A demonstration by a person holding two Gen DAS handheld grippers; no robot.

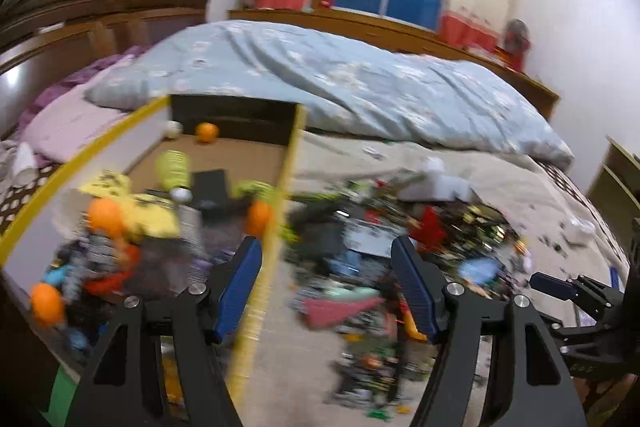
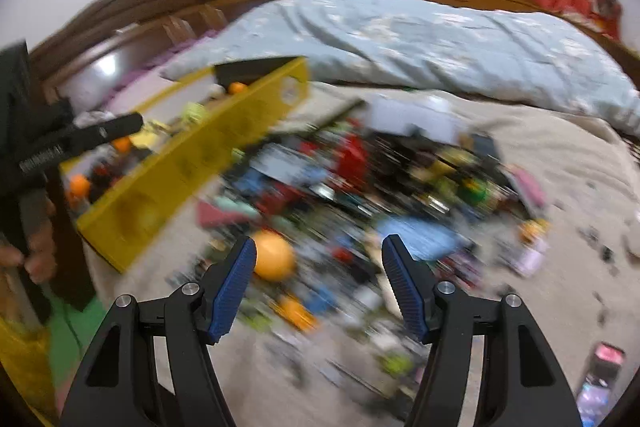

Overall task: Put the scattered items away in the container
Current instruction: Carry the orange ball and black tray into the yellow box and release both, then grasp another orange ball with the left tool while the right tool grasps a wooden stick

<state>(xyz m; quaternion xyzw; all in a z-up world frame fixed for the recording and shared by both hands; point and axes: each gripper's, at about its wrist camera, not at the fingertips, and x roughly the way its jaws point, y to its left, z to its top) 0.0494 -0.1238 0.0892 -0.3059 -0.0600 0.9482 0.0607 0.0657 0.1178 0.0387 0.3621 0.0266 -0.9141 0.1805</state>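
From where I stood, both claws were empty and their blue pads stood wide apart, nothing between them. The scattered items [image 2: 360, 195] lay in a blurred heap on the beige bedspread [image 2: 560, 267], just beside the yellow-walled container [image 2: 180, 167], which already held several orange balls and other toys.

The right claw [image 2: 318, 283] pointed down over the near edge of the heap. Just ahead of its left pad, near the inner side of that pad, sat an orange ball [image 2: 274, 261], round, so with no long axis to line up with. It lay a little to the left of the claw's centre line. The container stood further off to that same left side, its long yellow wall running away toward the headboard.

The left claw [image 1: 326, 291] straddled the container's near yellow rim [image 1: 260, 287]: its left pad hung over the box's contents, its right pad over the heap outside. In its view the right claw showed as a dark shape at the far right edge.

I judged the right claw the nearer one to that loose ball, and a small shift leftward would have been needed to centre it before closing. The carry after that would go left, over the yellow wall. Everything in the heap was too smeared to name piece by piece.
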